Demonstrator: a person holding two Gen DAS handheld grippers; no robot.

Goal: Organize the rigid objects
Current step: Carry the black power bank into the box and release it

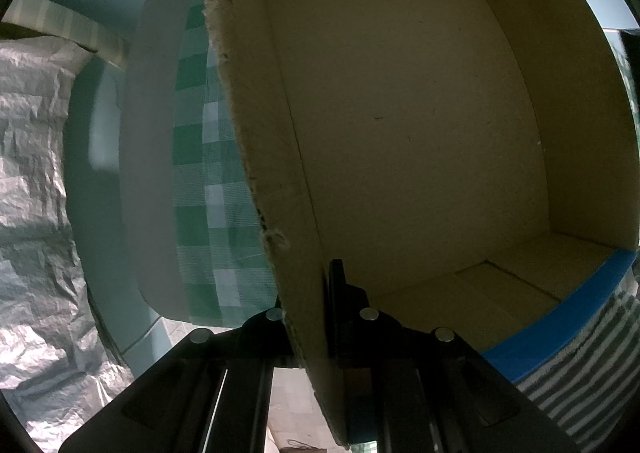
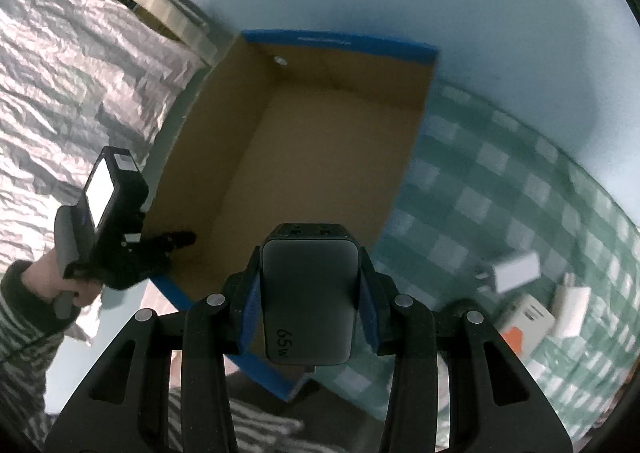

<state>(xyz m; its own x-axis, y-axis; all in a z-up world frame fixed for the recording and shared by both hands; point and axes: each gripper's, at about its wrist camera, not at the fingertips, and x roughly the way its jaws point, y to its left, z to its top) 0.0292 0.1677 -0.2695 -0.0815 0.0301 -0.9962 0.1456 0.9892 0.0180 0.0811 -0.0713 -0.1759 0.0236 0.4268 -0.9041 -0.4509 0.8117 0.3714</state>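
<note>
An open cardboard box (image 2: 320,157) with blue outer sides stands on a green checked cloth; its inside is bare. My right gripper (image 2: 308,273) is shut on a black 65W charger (image 2: 308,293) and holds it over the box's near edge. My left gripper (image 1: 308,293) is shut on the box's side wall (image 1: 280,189), one finger inside and one outside. It also shows in the right wrist view (image 2: 176,241) at the box's left wall. The box's bare floor (image 1: 408,125) fills the left wrist view.
Several white chargers (image 2: 516,273) and a white and orange one (image 2: 524,321) lie on the checked cloth (image 2: 500,189) to the right of the box. Crinkled silver foil (image 2: 72,93) lies to the left. A pale wall stands behind.
</note>
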